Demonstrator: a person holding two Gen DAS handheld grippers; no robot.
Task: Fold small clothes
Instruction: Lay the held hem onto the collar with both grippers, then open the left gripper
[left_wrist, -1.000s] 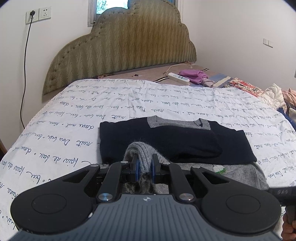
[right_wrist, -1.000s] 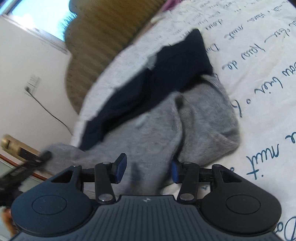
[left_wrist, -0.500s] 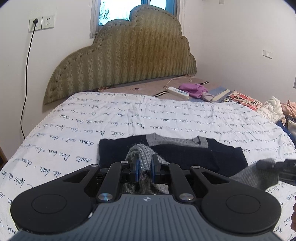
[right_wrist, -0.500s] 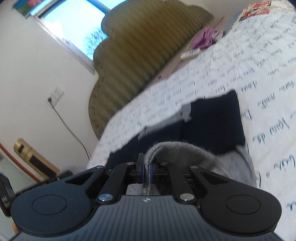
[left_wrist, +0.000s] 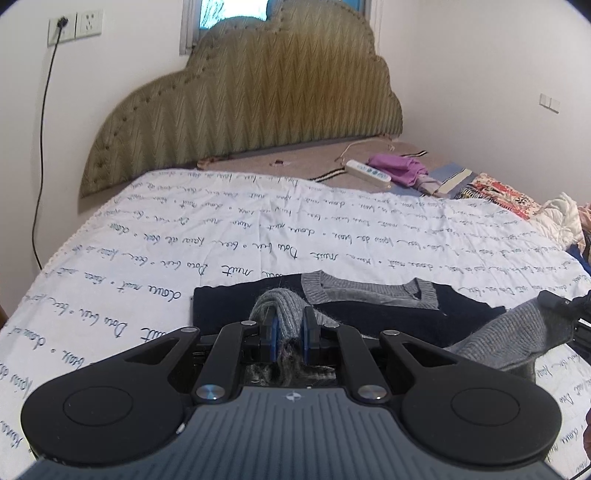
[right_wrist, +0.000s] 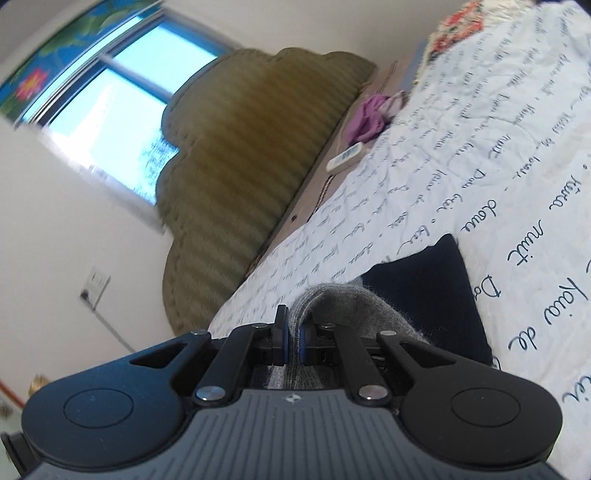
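A navy sweater (left_wrist: 391, 314) with a grey V-neck collar lies folded on the white bedsheet (left_wrist: 221, 251). Its grey knit hem (left_wrist: 280, 314) is pinched between the blue pads of my left gripper (left_wrist: 288, 332), which is shut on it. At the right edge of the left wrist view my right gripper (left_wrist: 554, 301) lifts the hem's other corner (left_wrist: 509, 339) off the bed. In the right wrist view that gripper (right_wrist: 293, 341) is shut on the grey knit (right_wrist: 351, 314), with the navy body (right_wrist: 424, 288) beyond it.
A padded olive headboard (left_wrist: 251, 110) stands at the far end. A white power strip (left_wrist: 367, 172) and purple cloth (left_wrist: 399, 170) lie near it. A pile of clothes (left_wrist: 561, 218) sits at the right side of the bed. A cable hangs from a wall socket (left_wrist: 61, 27) at left.
My right gripper closed on the grey hem and lifted it. Both grippers carried the hem up and toward the collar, so less of the navy body shows.
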